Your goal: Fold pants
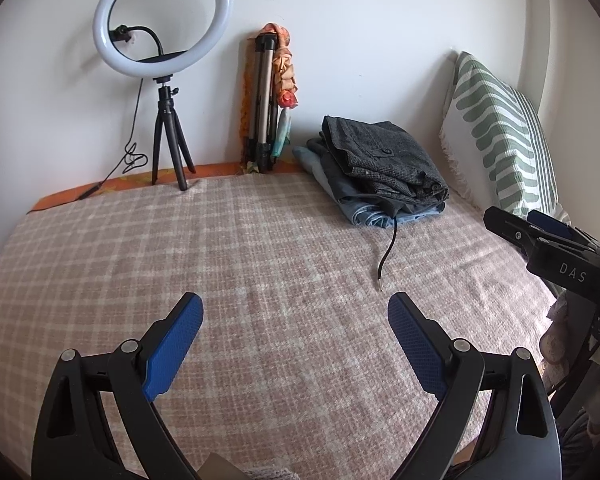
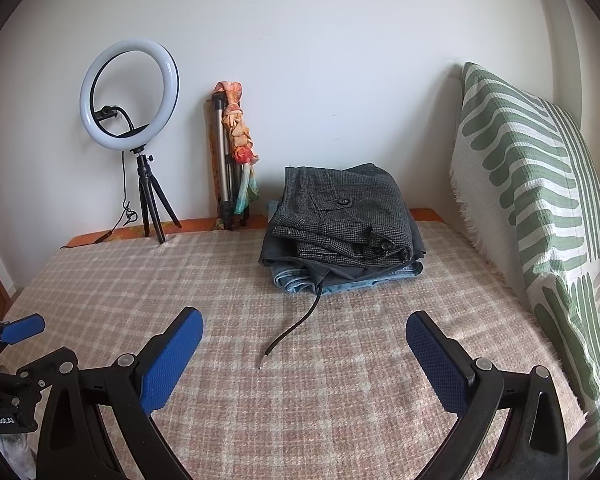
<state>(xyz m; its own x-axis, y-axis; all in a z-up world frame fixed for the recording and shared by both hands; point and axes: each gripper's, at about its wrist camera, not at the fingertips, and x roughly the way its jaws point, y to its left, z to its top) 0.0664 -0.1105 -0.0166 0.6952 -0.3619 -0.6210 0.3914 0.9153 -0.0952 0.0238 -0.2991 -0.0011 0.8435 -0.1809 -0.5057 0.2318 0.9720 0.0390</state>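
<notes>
Well ahead of both grippers, folded pants stack (image 2: 342,226) on bed; left fingers (image 1: 176,344) apart, right fingers (image 2: 170,364) apart

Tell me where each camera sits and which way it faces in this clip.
Left wrist: on the left gripper, looking over the plaid blanket toward the wall; its open blue fingers show, and the right gripper enters at the right edge.
Right wrist: on the right gripper, facing likewise, nearer the striped pillow; the left gripper shows at the left edge.
Shared: folded pants stack, loose drawstring, ring light, folded tripod.
</notes>
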